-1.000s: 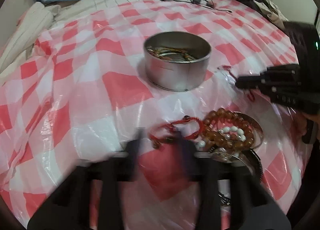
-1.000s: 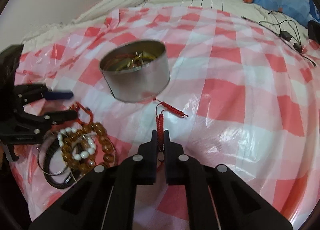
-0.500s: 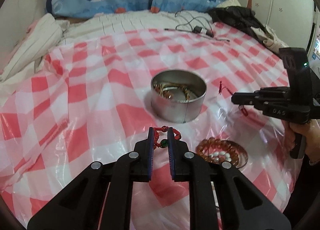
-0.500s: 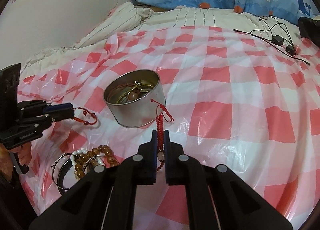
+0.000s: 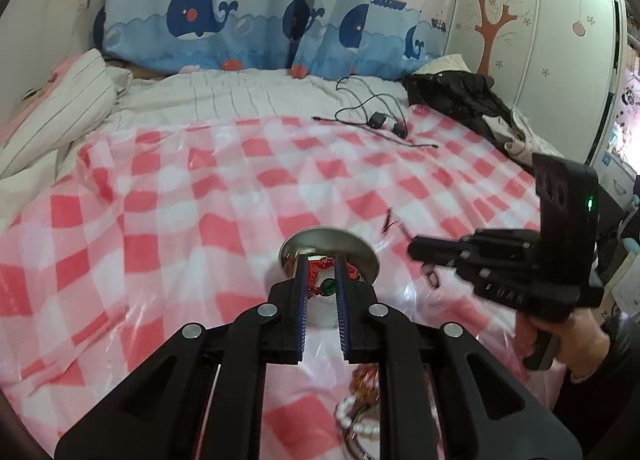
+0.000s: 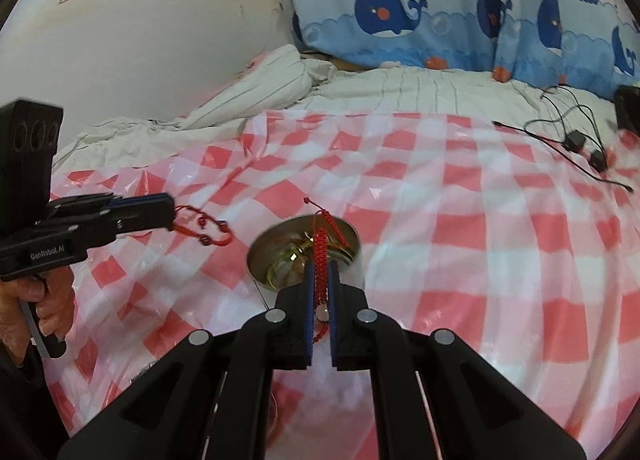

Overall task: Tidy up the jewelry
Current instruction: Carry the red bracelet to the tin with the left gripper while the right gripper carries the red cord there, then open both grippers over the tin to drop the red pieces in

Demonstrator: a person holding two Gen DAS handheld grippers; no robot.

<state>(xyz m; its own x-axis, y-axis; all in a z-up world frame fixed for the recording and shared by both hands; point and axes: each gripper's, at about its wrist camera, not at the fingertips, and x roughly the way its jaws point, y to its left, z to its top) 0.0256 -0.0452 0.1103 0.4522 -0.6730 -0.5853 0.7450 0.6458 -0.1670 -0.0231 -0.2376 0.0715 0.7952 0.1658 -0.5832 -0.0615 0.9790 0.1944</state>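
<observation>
My left gripper [image 5: 322, 272] is shut on a red cord bracelet with a green bead [image 5: 328, 286], held up in front of the round metal tin [image 5: 360, 256]. In the right wrist view the same bracelet [image 6: 204, 230] dangles from the left gripper [image 6: 170, 208], left of the tin [image 6: 352, 256]. My right gripper [image 6: 320, 276] is shut on a red braided bracelet [image 6: 320, 250], which stands up over the tin's near rim. From the left wrist view the right gripper [image 5: 414, 252] hovers right of the tin, trailing red cord [image 5: 394, 226]. Gold-coloured jewelry lies inside the tin.
A pile of amber and white bead bracelets [image 5: 360, 408] lies on the red-checked plastic cloth [image 5: 180, 240], near the left gripper. Black cables and adapters [image 6: 576, 140] lie at the far side. Dark clothing [image 5: 460, 96] and a striped duvet [image 6: 280, 76] edge the bed.
Both grippers rose off the cloth, each lifting its red bracelet. The left gripper shut on the cord bracelet from the pile. Both views tipped up, and the tin now sits behind the fingertips.
</observation>
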